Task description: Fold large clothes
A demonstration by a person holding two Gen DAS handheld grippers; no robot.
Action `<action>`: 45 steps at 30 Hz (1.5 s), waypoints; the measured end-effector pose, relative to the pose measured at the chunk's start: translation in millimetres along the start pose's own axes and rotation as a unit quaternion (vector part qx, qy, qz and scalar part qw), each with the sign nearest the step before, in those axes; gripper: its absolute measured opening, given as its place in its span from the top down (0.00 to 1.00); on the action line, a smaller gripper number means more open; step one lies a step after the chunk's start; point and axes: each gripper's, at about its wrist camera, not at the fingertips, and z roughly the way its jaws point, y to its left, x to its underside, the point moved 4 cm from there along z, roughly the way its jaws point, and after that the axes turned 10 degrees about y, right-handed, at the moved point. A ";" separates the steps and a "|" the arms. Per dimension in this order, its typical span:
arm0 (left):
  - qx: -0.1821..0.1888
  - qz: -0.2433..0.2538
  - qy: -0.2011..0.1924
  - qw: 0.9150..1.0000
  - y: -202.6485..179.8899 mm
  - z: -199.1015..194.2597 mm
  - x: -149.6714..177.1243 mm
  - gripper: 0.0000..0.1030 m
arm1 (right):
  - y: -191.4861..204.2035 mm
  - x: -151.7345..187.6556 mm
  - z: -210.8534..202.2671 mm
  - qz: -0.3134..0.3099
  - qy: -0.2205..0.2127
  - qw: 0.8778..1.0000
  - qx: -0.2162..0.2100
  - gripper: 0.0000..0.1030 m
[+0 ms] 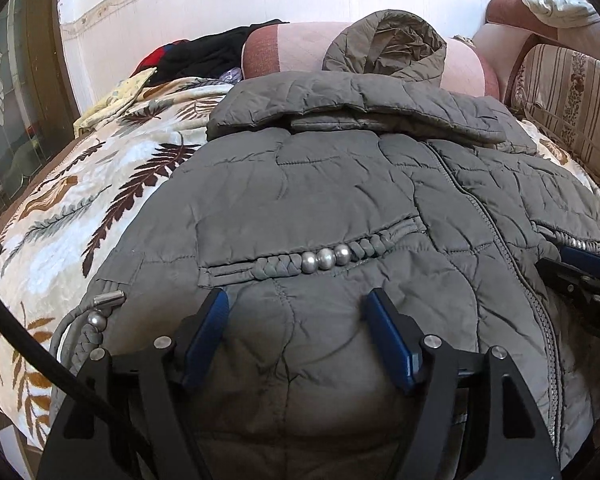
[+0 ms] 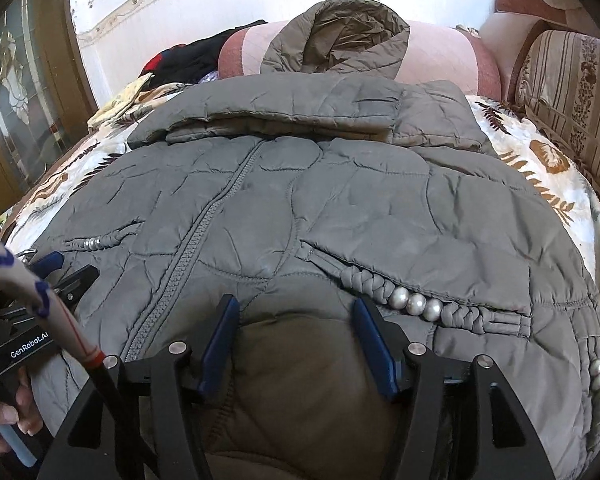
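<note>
A grey quilted jacket lies front-up on a leaf-patterned blanket, zipper closed, sleeves folded across the chest, hood resting against a pink bolster. It also fills the right wrist view. My left gripper is open, its blue pads straddling the fabric near the hem, below a braided pocket trim with silver beads. My right gripper is open over the hem to the right of the zipper, beside the other beaded pocket trim. Each gripper shows at the other view's edge.
The leaf-patterned blanket covers the bed. A pink bolster and dark clothes lie at the back by the white wall. A striped cushion stands at the right. A glass-panelled door is at the left.
</note>
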 end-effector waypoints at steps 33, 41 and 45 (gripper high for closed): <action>0.005 -0.001 -0.015 1.000 5.5 -8.2 -0.7 0.29 | -1.7 3.0 -23.3 0.017 -0.034 0.999 -0.017 0.34; 0.009 -0.003 -0.015 1.000 5.4 -6.9 -1.2 0.28 | -5.3 17.2 -38.4 0.020 -0.044 0.999 -0.002 0.33; 0.007 -0.001 -0.018 1.000 5.9 -8.4 -1.1 0.28 | -5.1 19.7 -38.7 0.010 -0.042 0.999 0.009 0.33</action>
